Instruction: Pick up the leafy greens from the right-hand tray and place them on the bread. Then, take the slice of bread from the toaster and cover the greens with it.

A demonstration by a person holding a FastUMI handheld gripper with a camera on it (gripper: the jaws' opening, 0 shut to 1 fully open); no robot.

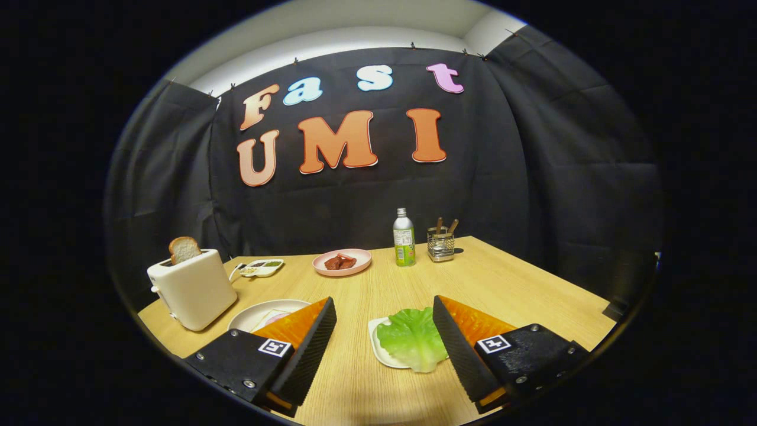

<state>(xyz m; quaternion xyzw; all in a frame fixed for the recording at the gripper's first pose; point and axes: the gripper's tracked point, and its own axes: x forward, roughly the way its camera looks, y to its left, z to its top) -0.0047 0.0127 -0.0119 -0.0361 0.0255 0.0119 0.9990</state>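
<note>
Gripper view: your tongs (384, 340) are wide open, leafy greens (412, 338) on the right-hand tray (376, 343) at 1 o'clock between them. Looks light and floppy, so pinch the thick middle gently.

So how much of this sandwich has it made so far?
Nothing looks done yet. The lettuce lies on its tray, between the open fingers, which hold nothing. The bread slice sticks up from the toaster. Left: move the lettuce to the plate beside the toaster, then cover it with that slice.
</note>
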